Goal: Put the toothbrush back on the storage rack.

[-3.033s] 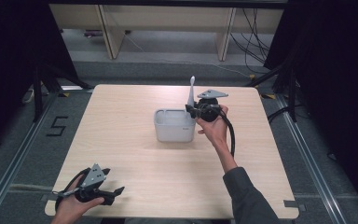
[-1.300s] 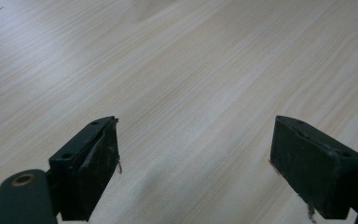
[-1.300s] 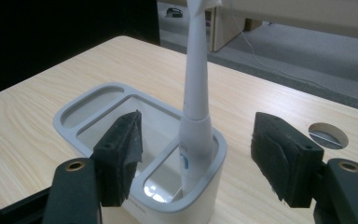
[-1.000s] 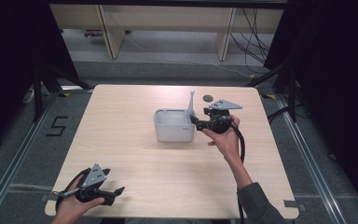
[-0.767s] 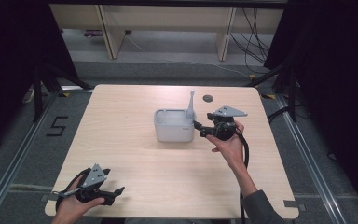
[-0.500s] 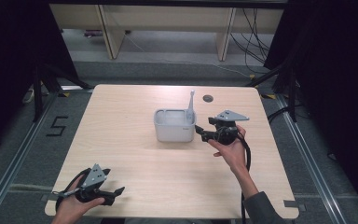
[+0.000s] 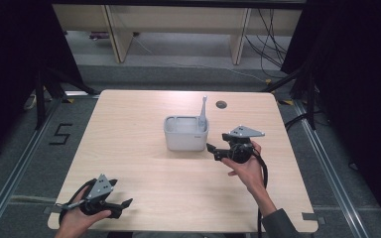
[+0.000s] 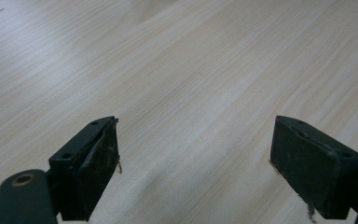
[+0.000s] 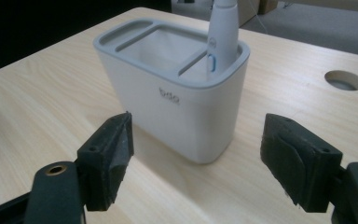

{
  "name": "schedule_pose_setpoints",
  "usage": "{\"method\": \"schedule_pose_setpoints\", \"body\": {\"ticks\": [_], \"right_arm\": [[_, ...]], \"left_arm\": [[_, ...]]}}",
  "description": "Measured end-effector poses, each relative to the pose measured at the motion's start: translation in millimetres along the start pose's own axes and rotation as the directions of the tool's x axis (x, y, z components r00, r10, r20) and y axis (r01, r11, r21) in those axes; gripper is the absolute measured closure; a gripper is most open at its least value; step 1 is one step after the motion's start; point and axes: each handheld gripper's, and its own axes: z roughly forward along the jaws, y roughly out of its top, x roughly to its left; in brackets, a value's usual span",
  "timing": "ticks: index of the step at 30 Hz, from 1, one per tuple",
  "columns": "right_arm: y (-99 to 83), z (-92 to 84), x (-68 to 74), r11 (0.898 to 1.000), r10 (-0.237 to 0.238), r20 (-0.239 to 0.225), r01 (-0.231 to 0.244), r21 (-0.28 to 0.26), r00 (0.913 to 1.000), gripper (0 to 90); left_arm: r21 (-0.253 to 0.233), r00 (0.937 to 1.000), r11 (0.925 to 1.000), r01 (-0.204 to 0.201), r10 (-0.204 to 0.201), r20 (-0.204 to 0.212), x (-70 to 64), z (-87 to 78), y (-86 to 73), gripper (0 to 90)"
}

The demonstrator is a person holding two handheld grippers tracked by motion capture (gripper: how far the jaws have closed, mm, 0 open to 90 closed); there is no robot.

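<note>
From the high view, a pale wooden worktop (image 7: 144, 148) is carrying a white holder (image 7: 186, 133) with a grey rim near its middle. A white toothbrush-like wand (image 7: 204, 111) is standing upright in the holder's right-hand end, its thin tip rising above the rim. A small round hole (image 7: 221, 104) is sitting in the worktop beyond the holder, near the far edge. The right hand-held gripper (image 7: 212, 150) is hovering just to the right of the holder, apart from it, with its jaws pointing leftward toward the holder's lower right corner; the person's right hand (image 7: 248, 166) is wrapping its handle and a black cable is trailing back along the forearm. The left hand-held gripper (image 7: 124, 204) is lying low at the worktop's near left corner, held by the left hand (image 7: 77, 220), jaws pointing right.

From the left gripper view, the two black jaws are standing wide apart with nothing between them, over bare wood grain.

From the right gripper view, the jaws are likewise spreading wide and gripping nothing. The holder (image 9: 168, 109) is standing just ahead of them, centred in the gap, showing a narrow slot, a large middle compartment and a small end compartment. The wand (image 9: 221, 35) is sitting in that small end compartment, a blue oval mark on its body. The hole (image 9: 344, 80) is lying farther back to the right.
</note>
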Motion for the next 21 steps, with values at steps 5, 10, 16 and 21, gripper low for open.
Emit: {"method": "schedule_pose_setpoints", "body": {"ticks": [5,10,16,21], "right_arm": [[-7.6,-5.2,4.2,0.999,0.031,-0.008,-0.031,0.024,0.9995,25.2],[-13.5,-9.8,5.2,0.999,0.029,-0.015,-0.029,0.019,0.9995,24.9],[-21.5,-13.4,9.8,1.0,0.01,-0.019,-0.01,0.01,0.9998,24.4],[-28.3,-15.7,12.9,1.0,0.006,-0.04,-0.005,0.022,0.9992,23.8]], "left_arm": [[0.002,1.0,1.0,0.0,0.0,-0.001,0.0,0.0,0.0,15.0],[0.019,0.9998,0.9997,-0.015,0.016,-0.008,1.2,-0.8,0.2,15.0],[0.024,0.9998,0.9996,-0.016,0.016,-0.01,1.2,-1.3,0.4,15.0],[0.021,0.9999,0.9996,-0.016,0.016,-0.005,1.4,-0.9,0.4,15.0]]}}
